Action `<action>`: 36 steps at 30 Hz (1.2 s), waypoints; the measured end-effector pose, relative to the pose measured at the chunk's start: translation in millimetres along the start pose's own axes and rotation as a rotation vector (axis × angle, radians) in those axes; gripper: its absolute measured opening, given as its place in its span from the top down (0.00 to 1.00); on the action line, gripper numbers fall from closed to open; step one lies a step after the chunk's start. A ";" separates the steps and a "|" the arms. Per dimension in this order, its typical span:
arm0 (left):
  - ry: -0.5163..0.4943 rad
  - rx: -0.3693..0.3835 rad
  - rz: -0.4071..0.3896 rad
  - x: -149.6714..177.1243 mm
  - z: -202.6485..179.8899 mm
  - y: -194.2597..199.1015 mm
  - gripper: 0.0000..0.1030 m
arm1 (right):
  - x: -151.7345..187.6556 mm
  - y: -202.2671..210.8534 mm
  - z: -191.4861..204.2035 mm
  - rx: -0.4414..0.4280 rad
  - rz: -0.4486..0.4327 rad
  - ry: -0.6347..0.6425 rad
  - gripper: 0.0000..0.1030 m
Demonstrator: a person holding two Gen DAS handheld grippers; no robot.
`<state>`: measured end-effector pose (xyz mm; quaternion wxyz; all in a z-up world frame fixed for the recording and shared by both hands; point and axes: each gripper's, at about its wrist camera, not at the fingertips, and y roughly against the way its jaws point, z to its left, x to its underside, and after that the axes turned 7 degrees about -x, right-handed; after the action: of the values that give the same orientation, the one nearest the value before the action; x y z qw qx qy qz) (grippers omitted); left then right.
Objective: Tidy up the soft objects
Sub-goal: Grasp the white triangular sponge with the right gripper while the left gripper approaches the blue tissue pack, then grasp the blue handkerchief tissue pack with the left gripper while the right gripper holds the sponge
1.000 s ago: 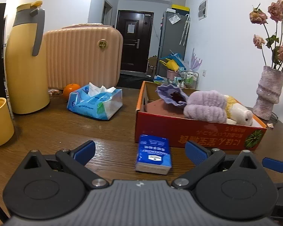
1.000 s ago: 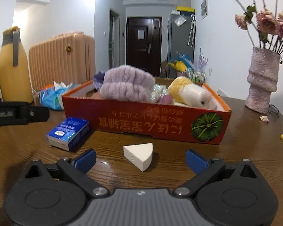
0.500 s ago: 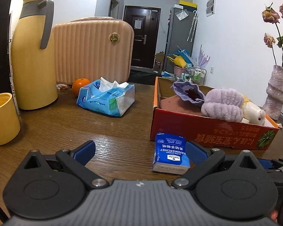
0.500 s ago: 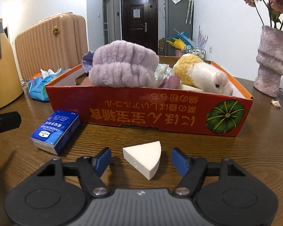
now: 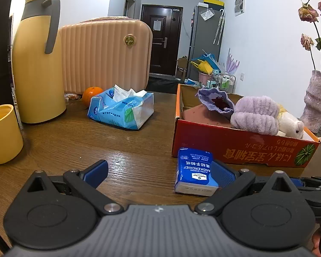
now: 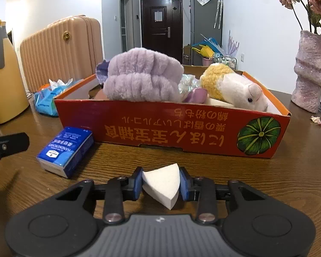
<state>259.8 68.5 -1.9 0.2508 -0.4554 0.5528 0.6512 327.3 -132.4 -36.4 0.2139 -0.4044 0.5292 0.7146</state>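
Observation:
A white wedge sponge lies on the wooden table in front of the red cardboard box. My right gripper is shut on it, its jaws closing tight with a blue pad pressed on each side. The box holds a purple fluffy headband, a yellow and white plush toy and a purple knitted piece. My left gripper stands open low over the table. A blue handkerchief pack lies just inside its right finger, close to the box's front wall.
A tall yellow thermos, a yellow cup, an orange and an open blue tissue pack stand to the left. A ribbed peach suitcase is behind them. A pink vase with dried flowers stands at the right.
The right gripper's jaws have closed from wide open onto the white sponge after edging toward it. In the left wrist view the handkerchief pack has come closer to the right finger.

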 end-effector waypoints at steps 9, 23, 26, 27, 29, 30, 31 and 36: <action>-0.008 -0.009 0.011 2.1 -1.6 -4.5 0.00 | -2.4 13.7 -6.8 0.007 -0.071 0.015 0.68; -0.046 0.008 0.040 3.4 -20.2 -18.5 0.00 | -5.1 21.2 -36.3 0.024 -0.127 -0.002 0.67; -0.060 0.015 0.058 3.2 -28.9 -23.9 0.00 | -5.6 22.1 -41.1 0.029 -0.133 -0.002 0.67; -0.063 0.017 0.062 3.2 -31.3 -25.4 0.00 | -5.6 22.6 -42.8 0.031 -0.135 -0.001 0.67; -0.069 0.019 0.068 2.7 -36.0 -28.5 0.00 | -5.6 24.0 -46.3 0.035 -0.140 -0.002 0.67; -0.072 0.019 0.071 2.5 -38.7 -30.3 0.00 | -5.8 24.1 -47.7 0.037 -0.143 -0.002 0.67; -0.076 0.019 0.074 2.3 -41.4 -31.8 0.00 | -5.8 24.7 -49.6 0.039 -0.145 -0.002 0.67; -0.093 0.017 0.086 2.4 -53.0 -39.3 0.00 | -5.9 26.0 -57.9 0.049 -0.152 -0.004 0.67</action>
<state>308.0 28.1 -21.9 0.2519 -0.3982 0.5652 0.6771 331.9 -194.6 -23.0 0.2787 -0.4366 0.5138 0.6839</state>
